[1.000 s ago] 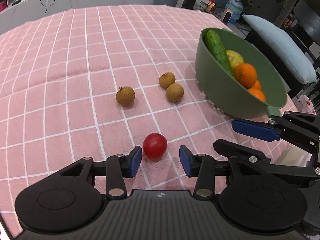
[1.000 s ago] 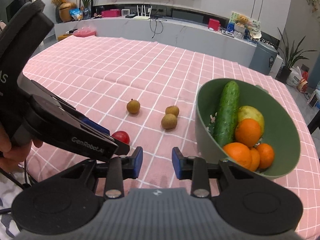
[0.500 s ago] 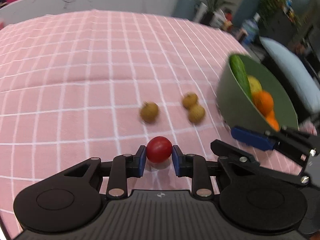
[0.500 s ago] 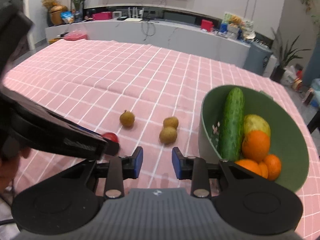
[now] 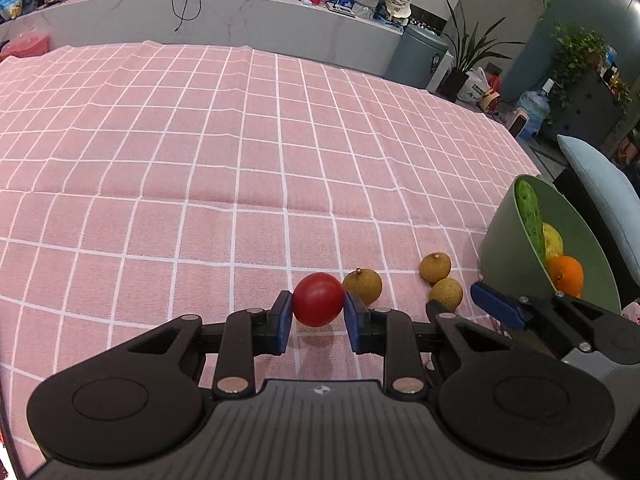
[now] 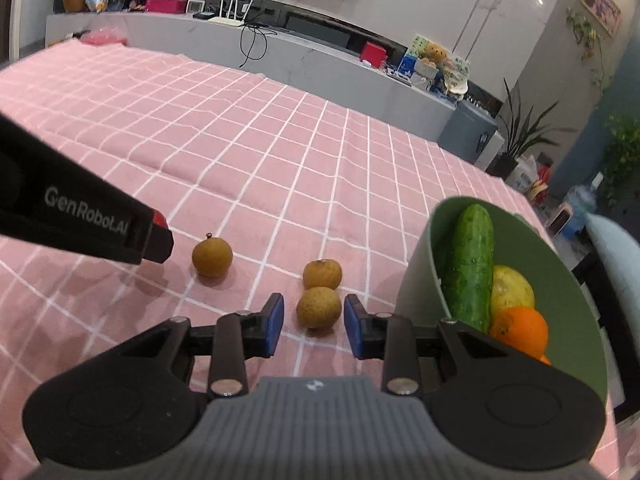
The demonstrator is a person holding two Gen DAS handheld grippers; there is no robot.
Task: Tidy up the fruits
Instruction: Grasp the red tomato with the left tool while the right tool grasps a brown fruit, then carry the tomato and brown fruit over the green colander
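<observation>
Left hand-held gripper [image 5: 318, 316]: jaws closed on the cherry tomato [image 5: 318, 299], one blue pad against each side. The tomato appears lifted just clear of the pink checked tablecloth [image 5: 200, 168], with a shadow under it. In the right wrist view only a red sliver of the tomato shows past the left gripper's black body.

Right hand-held gripper [image 6: 314, 324]: jaws partly open, nothing clamped. The nearer longan of a pair [image 6: 319, 307] sits on the cloth between the blue pads, with a gap visible on both sides; no contact seen.

Layout, taken from the green bowl [image 6: 576, 304]:
- The bowl stands on the table near its right edge and holds a cucumber [image 6: 470, 268] leaning against the wall, a yellow-green fruit [image 6: 514, 288] and oranges [image 6: 520, 326].
- The longan pair lies just left of the bowl; the farther longan [image 6: 322, 274] looks to be touching or nearly touching the nearer one.
- A single longan [image 6: 212, 256] lies farther left of the bowl, apart from the pair, close to the left gripper's tip.
- The held tomato is farthest left of the bowl.
</observation>
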